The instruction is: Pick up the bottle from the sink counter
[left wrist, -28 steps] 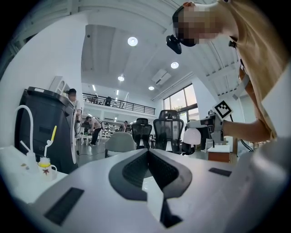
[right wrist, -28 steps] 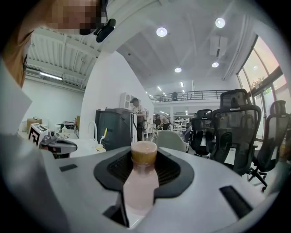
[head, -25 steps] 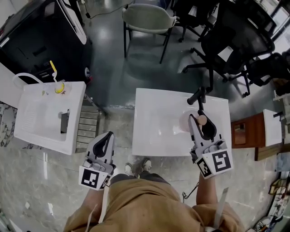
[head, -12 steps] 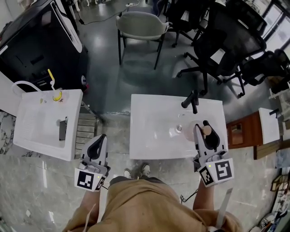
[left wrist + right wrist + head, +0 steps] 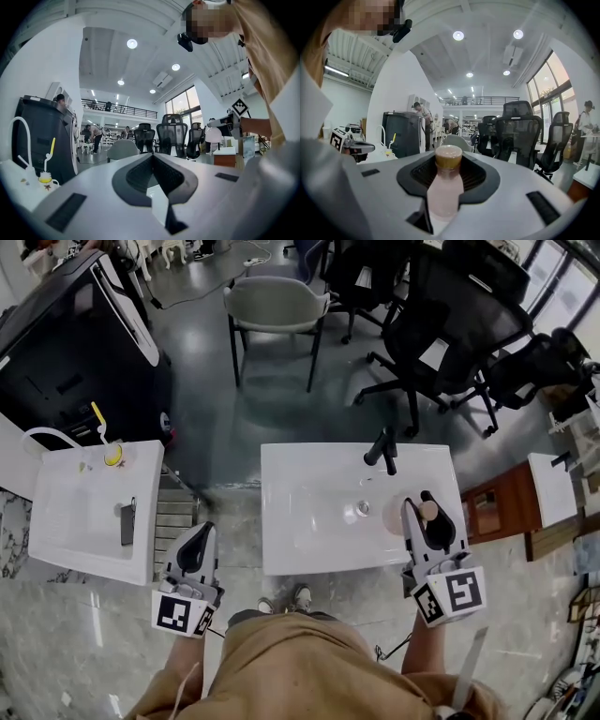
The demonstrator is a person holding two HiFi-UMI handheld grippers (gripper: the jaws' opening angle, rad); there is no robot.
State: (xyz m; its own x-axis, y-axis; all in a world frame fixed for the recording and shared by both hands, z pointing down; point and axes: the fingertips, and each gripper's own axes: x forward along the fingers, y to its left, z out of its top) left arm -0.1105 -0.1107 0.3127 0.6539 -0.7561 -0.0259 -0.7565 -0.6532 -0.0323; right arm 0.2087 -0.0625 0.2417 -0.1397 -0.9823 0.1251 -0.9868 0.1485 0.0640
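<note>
A pale pink bottle (image 5: 445,190) with a brown cap (image 5: 448,157) stands upright between the jaws of my right gripper (image 5: 449,165), which is shut on its body. In the head view the right gripper (image 5: 425,515) holds the bottle (image 5: 428,511) over the front right part of the white sink counter (image 5: 309,531). My left gripper (image 5: 196,538) hangs off the counter's front left corner, above the floor. In the left gripper view its jaws (image 5: 152,158) meet at the tips with nothing between them.
A black faucet (image 5: 382,448) stands at the back of the sink and a drain (image 5: 362,508) sits in the basin. A second white sink (image 5: 80,521) lies to the left, with a yellow-topped item (image 5: 112,454). A grey chair (image 5: 272,301) and black office chairs (image 5: 450,324) stand beyond.
The right gripper, with the bottle in it, has drawn back from over the basin to the counter's front right. The left gripper has hardly moved. The head view has shifted.
</note>
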